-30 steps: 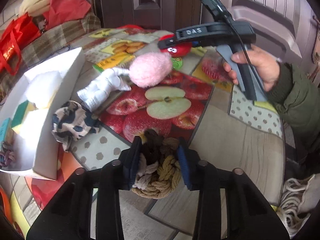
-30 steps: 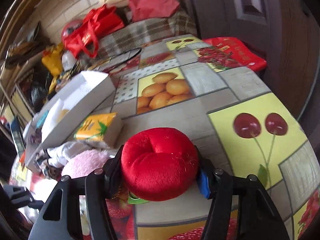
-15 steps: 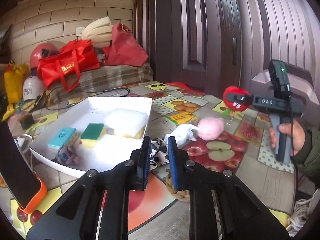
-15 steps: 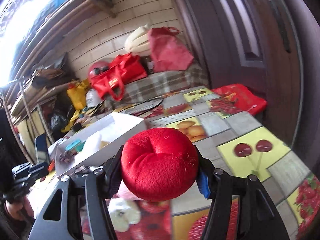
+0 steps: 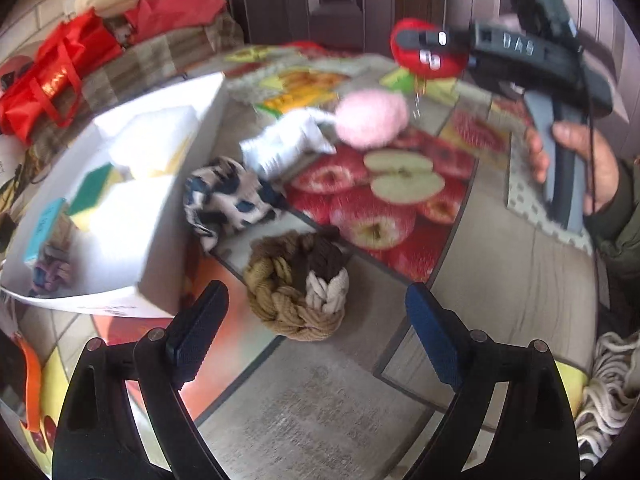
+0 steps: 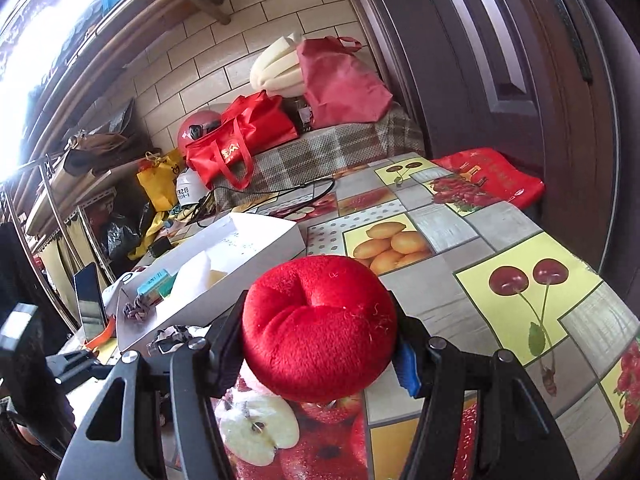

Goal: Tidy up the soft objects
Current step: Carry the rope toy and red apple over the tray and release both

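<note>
Sorted: sponges were seen in the box.
Left: rope knot and pink ball lay on the tabletop.
Left hand-held gripper: spread wide, empty.
Right hand-held gripper: clamped on red plush.

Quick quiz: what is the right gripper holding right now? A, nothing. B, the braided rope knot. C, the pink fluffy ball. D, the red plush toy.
D: the right gripper is clamped on the red plush toy, its fingers pressing both sides.

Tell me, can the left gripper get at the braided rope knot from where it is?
Probably yes. The left gripper is open, and the rope knot lies on the table just ahead, nothing between them.
</note>
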Motion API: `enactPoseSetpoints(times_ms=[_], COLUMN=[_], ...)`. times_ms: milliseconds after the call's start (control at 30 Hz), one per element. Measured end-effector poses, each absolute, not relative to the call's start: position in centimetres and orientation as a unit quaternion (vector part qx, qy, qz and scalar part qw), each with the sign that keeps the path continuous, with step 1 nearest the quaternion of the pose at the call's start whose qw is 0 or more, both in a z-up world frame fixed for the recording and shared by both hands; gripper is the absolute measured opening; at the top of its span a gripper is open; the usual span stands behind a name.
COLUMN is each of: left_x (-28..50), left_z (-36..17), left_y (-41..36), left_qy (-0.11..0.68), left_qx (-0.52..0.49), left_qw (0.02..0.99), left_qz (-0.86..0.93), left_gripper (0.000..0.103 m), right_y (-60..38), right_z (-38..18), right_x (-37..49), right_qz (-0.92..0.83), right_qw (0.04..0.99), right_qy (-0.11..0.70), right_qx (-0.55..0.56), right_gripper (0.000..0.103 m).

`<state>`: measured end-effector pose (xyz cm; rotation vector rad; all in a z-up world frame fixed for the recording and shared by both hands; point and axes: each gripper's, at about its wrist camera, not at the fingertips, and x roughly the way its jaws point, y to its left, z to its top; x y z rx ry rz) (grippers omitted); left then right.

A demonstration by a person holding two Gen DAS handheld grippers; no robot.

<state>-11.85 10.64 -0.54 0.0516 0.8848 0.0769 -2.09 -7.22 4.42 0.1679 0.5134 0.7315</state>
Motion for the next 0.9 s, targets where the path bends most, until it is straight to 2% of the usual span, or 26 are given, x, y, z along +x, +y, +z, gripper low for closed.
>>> enactPoseSetpoints(times_ms=[33,100,133,233,367,467,600,900], left_x=[-11.6,-11.5,-11.6,-12.5,-16.9,-19.0,-18.7,-15.9], left_z=[-0.8,-0.6,-0.4,0.7,4.2,5.2,5.0,4.9], left_y=[10.5,10.5,10.6,10.6,11.7,14.9,19.4,23.2], left_qy=[0.434,0.425,0.42,0.385,0.218,0.142,0.147,0.151], left_qx=[0.029,0.024,0.019,0.024,0.041,0.002,-0.069,-0.055], left_qw=[0.9,0.904,0.907,0.921,0.968,0.968,0.954,0.941], left_qz=[0.039,0.034,0.03,0.047,0.118,0.207,0.251,0.298], left_gripper=[0.09,0.06,0.034,0.034,0.034,0.035,0.035,0.035], right_y=[-7.2,-7.3,-7.3,-7.3,-6.9,-5.2,-2.1,6.3], right_z=[4.4,4.4,4.4,4.6,5.3,5.5,5.5,5.2], right_x=[-2.1,-2.1,-2.1,-2.5,-4.0,-5.1,-5.9,-8.5], right_qz=[0.353,0.354,0.354,0.356,0.365,0.377,0.396,0.472], right_qw=[0.898,0.899,0.899,0.901,0.907,0.907,0.899,0.86], right_qy=[0.248,0.246,0.245,0.236,0.2,0.185,0.185,0.184], right_qx=[0.081,0.077,0.075,0.071,0.064,0.041,-0.001,-0.061], right_gripper=[0.062,0.062,0.062,0.062,0.062,0.062,0.062,0.061])
